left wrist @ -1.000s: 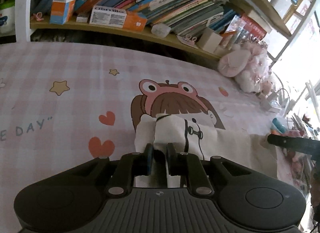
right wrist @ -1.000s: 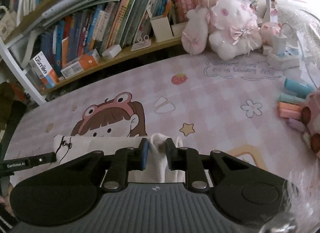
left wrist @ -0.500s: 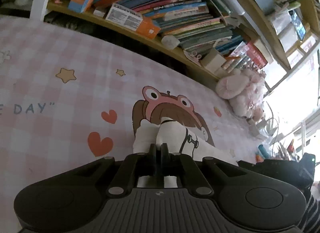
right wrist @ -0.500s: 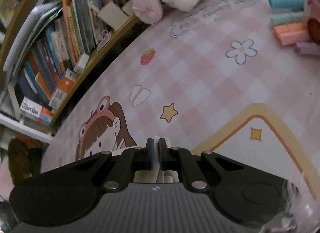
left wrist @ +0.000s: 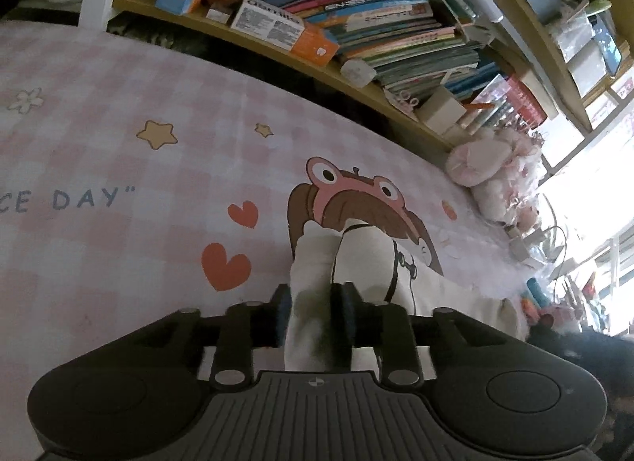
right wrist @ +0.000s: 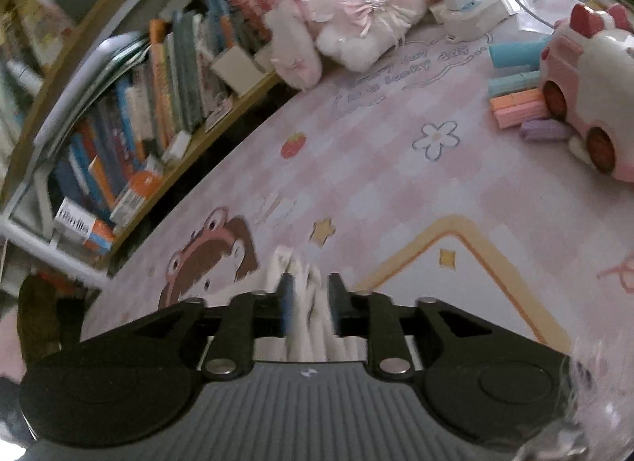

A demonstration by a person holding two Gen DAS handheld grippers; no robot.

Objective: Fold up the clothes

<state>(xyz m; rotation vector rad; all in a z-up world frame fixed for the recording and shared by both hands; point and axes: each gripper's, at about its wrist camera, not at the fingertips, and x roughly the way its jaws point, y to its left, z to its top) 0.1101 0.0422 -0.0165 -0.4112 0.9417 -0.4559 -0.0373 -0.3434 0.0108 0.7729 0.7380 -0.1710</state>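
Both grippers, pinched tight half a second ago, are opening, left gripper (left wrist: 311, 312) and right gripper (right wrist: 309, 304) letting go of the cream garment (left wrist: 368, 263) bunched on the pink mat (left wrist: 119, 144); one fold laid, more likely left.

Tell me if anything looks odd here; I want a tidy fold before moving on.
The white garment lies bunched and creased on the pink checked mat, not flat. Both the left gripper and right gripper have cloth between their jaws, which are opening. Nothing looks spilled or damaged.
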